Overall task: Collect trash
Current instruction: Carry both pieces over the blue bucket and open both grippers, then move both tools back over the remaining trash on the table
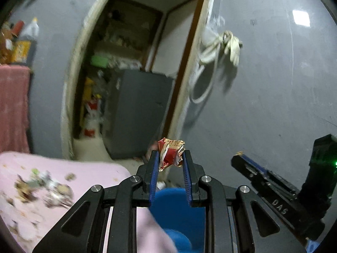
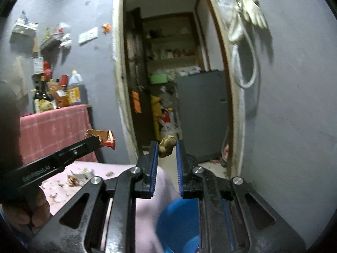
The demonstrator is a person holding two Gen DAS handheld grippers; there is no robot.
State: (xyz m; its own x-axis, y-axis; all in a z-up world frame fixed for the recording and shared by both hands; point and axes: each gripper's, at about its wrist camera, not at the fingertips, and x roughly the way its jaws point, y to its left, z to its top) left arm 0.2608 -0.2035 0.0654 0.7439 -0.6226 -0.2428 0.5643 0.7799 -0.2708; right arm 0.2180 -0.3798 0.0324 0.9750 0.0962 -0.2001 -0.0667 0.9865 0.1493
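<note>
My left gripper (image 1: 170, 155) is shut on a crumpled red and white wrapper (image 1: 171, 154), held in the air above a blue bin (image 1: 179, 217). It also shows in the right wrist view (image 2: 99, 140) with the wrapper (image 2: 103, 138) at its tip. My right gripper (image 2: 167, 147) is shut on a small brown lump of trash (image 2: 167, 145), above the blue bin (image 2: 179, 225). It also shows at the right of the left wrist view (image 1: 240, 158). More scraps of trash (image 1: 44, 186) lie on the pink cloth (image 1: 92, 170), also seen from the right wrist (image 2: 78, 177).
An open doorway (image 1: 134, 63) leads to a cluttered room with a grey cabinet (image 1: 139, 113). A white hose and gloves (image 1: 221, 46) hang on the grey wall. A table under a pink cloth (image 2: 54, 126) carries bottles (image 2: 63, 92).
</note>
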